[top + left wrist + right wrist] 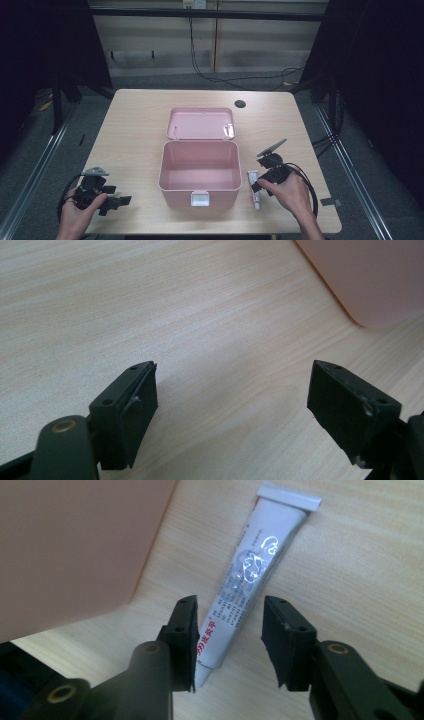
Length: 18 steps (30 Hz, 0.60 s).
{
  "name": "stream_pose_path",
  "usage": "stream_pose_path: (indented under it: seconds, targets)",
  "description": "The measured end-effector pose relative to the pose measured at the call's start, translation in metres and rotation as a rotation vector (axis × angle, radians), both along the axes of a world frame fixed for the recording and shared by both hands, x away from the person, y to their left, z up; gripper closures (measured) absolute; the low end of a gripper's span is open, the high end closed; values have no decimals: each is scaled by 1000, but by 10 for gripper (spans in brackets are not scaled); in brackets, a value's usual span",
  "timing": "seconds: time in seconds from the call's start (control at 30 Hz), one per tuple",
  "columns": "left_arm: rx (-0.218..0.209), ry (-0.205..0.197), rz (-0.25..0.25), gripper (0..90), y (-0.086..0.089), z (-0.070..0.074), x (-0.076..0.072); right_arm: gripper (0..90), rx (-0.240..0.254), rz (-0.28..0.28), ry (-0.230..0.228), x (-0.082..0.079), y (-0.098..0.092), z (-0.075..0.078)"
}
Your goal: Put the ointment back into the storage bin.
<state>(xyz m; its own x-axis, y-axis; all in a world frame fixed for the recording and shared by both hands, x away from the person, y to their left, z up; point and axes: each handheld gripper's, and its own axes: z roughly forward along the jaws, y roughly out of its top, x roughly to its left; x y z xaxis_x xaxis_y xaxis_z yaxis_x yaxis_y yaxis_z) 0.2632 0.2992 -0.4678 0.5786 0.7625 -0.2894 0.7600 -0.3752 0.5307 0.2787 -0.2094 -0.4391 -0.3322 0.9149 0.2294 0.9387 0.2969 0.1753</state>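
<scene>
**White tube lies between the right tongs, beside the pink box**

White and thin, the ointment tube (245,575) lies flat on the wooden worktop (135,130), just beside the right wall of the open pink box (199,172). In the high view its long side runs toward and away from the person, along that wall. In the right gripper view the flat crimped end points away from the tongs and the narrow cap end sits low between the two jaws.

The right tongs (229,640) stand astride the cap end. They are partly open. The left jaw looks very close to the tube, perhaps just touching it. The right jaw stands a little apart from it. The tube does not look squeezed yet, so this seems to be the moment just before a pinch. The jaws cross the tube's long side, which is a good way to grab it.

The right hand (290,192) is much the nearer one. The left tongs (232,405) rest wide open over bare wood on the far side of the box, holding nothing.

The box wall is the tight spot, because the left jaw has little room beside it. To the right the worktop is bare. The box is empty, with its lid (200,123) laid back behind it, so there is plenty of room to drop the tube in from above.
</scene>
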Motion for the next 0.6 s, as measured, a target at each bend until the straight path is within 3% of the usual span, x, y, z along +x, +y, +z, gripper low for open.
stream_pose_path:
  seconds: [0.23,0.6]
  targets:
    - [8,-1,-2,201,0,-1,0,622,-43,-15,44,1,5,-6]
    - [7,0,5,200,0,-1,0,628,-73,-44,65,5,11,-13]
